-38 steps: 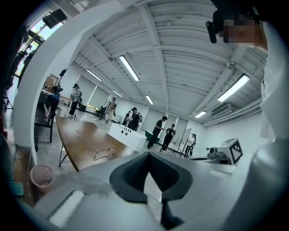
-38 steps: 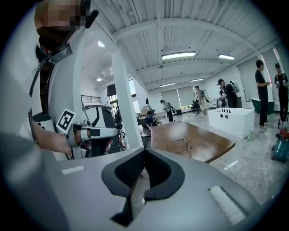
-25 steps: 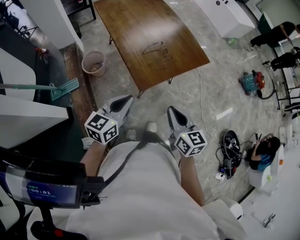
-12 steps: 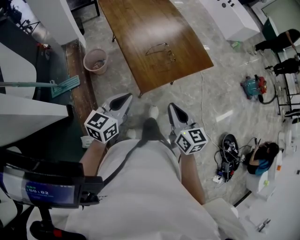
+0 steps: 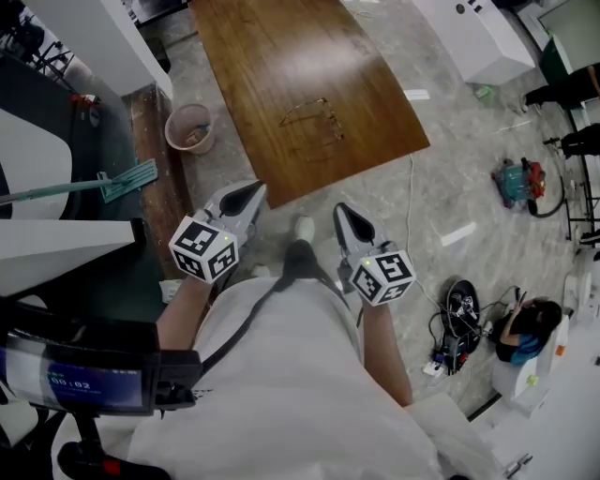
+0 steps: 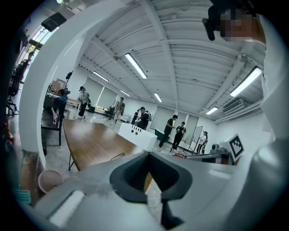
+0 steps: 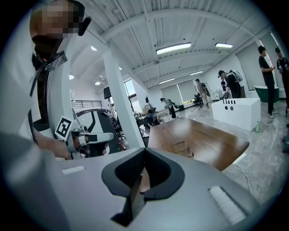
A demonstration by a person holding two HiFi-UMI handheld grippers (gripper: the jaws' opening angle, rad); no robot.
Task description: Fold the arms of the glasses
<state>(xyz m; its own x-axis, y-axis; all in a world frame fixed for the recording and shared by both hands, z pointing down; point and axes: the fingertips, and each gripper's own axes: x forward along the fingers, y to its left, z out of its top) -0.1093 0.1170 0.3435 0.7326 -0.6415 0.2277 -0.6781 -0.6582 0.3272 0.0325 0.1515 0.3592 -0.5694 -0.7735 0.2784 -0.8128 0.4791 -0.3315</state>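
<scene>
Thin-rimmed glasses (image 5: pixel 314 119) lie with arms spread near the middle of a brown wooden table (image 5: pixel 375 103). Both grippers hover over the floor short of the table's near edge, far from the glasses. My left gripper (image 5: pixel 246 197) is shut and empty, and my right gripper (image 5: pixel 344 217) is shut and empty too. In the left gripper view the glasses (image 6: pixel 118 156) show just beyond the closed jaw tips. In the right gripper view the glasses (image 7: pixel 183 148) rest on the table (image 7: pixel 212 135) ahead.
A pink bin (image 5: pixel 188 127) and a mop (image 5: pixel 117 180) stand left of the table. A white box (image 5: pixel 469 28) sits beyond it. Cables (image 5: pixel 457 314), a green-red machine (image 5: pixel 520 178) and a seated person (image 5: pixel 530 323) are on the right.
The table's near edge and the glasses have drawn closer to both grippers as the person moved toward the table. Both grippers stay shut.
</scene>
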